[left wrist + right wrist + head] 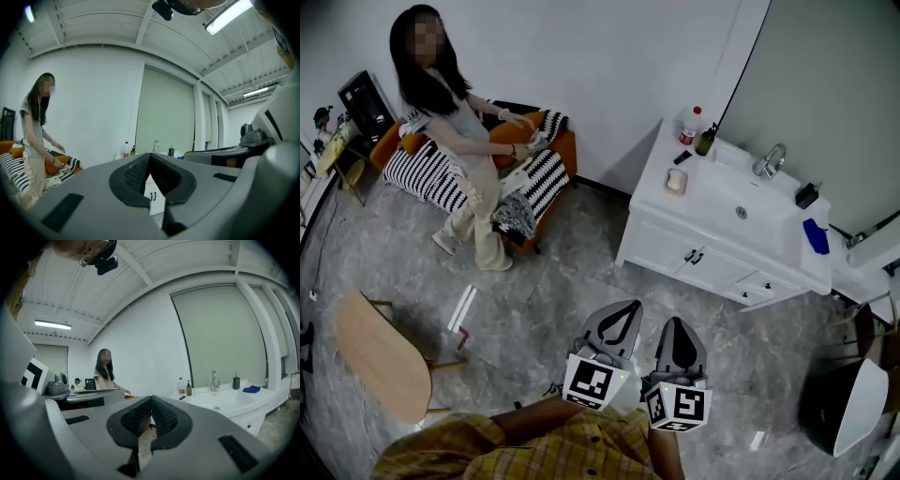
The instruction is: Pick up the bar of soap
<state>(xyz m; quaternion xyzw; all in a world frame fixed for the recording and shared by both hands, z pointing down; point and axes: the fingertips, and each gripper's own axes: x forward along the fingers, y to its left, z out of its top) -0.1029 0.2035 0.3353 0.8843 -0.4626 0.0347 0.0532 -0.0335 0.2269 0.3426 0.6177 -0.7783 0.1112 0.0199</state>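
Grey marbled floor (534, 309) leads to a white washbasin cabinet (712, 253) at two o'clock.
A pale bar of soap (676, 181) lies on the cabinet's left counter end. At six o'clock, the grey left gripper (625, 314) and right gripper (675, 328) are both closed and empty.

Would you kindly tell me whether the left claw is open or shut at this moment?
Shut: in the left gripper view the left claw has its tips meeting, with nothing held between them.

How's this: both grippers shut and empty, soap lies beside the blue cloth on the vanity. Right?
No. Head view: the soap lies by the bottles, across the basin from the blue cloth. Left gripper and right gripper are shut and empty.
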